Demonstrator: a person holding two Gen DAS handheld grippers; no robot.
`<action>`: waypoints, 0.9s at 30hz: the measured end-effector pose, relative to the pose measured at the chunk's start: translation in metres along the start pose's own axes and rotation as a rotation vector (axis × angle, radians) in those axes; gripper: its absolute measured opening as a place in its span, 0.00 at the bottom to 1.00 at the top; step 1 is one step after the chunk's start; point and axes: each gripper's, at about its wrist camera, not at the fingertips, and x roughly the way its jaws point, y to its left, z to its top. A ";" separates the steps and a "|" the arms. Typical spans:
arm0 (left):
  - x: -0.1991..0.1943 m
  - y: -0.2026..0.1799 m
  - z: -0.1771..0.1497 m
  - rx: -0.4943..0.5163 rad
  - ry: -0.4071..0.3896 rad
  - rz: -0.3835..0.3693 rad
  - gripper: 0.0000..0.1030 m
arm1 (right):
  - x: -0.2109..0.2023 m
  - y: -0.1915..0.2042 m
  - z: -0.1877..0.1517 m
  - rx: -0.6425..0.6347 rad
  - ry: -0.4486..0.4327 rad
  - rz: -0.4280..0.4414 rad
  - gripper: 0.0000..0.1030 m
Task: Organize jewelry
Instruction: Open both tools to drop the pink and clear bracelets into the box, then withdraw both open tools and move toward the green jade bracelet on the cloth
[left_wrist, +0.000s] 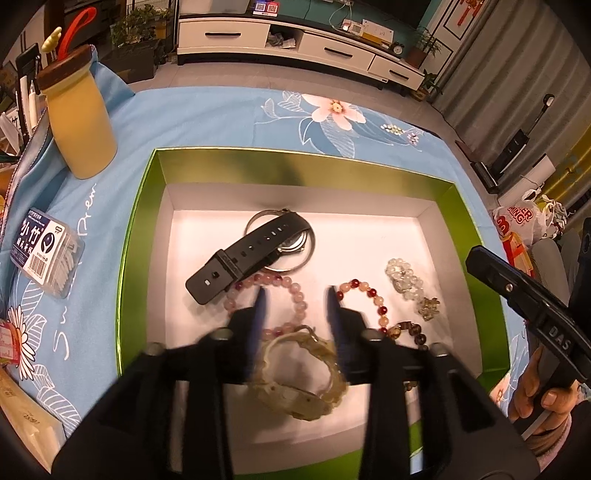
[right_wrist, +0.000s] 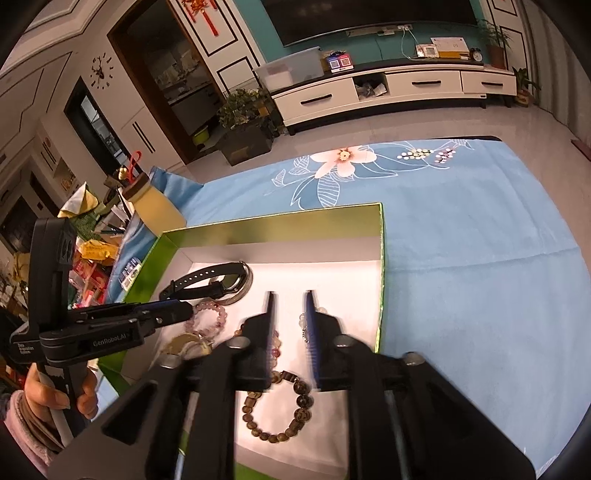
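Note:
A green box (left_wrist: 140, 206) with a white floor holds the jewelry: a black-strapped watch (left_wrist: 236, 258) over a silver bangle (left_wrist: 310, 240), a pink bead bracelet (left_wrist: 295, 291), a red-and-pink bead bracelet (left_wrist: 365, 291), a clear crystal bracelet (left_wrist: 404, 277), a brown bead bracelet (right_wrist: 280, 410) and a cream watch (left_wrist: 295, 384). My left gripper (left_wrist: 295, 306) is open and empty above the cream watch and pink bracelet. My right gripper (right_wrist: 290, 306) is open and empty above the box's right part (right_wrist: 380, 258), over the brown bracelet.
The box sits on a blue flowered cloth (left_wrist: 221, 114). A yellow bottle (left_wrist: 79, 122) with a brown lid and a plastic pack of floss picks (left_wrist: 48, 254) stand left of the box. Clutter lies at the table's left edge (right_wrist: 92, 258).

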 end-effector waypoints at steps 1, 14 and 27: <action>-0.004 -0.002 -0.001 0.005 -0.008 0.000 0.55 | -0.004 0.000 0.000 0.008 -0.010 0.001 0.38; -0.098 0.006 -0.054 -0.040 -0.140 0.000 0.85 | -0.082 0.040 -0.038 -0.157 -0.110 0.059 0.49; -0.085 0.045 -0.146 -0.080 0.003 0.100 0.75 | -0.066 0.062 -0.116 -0.184 0.083 0.086 0.49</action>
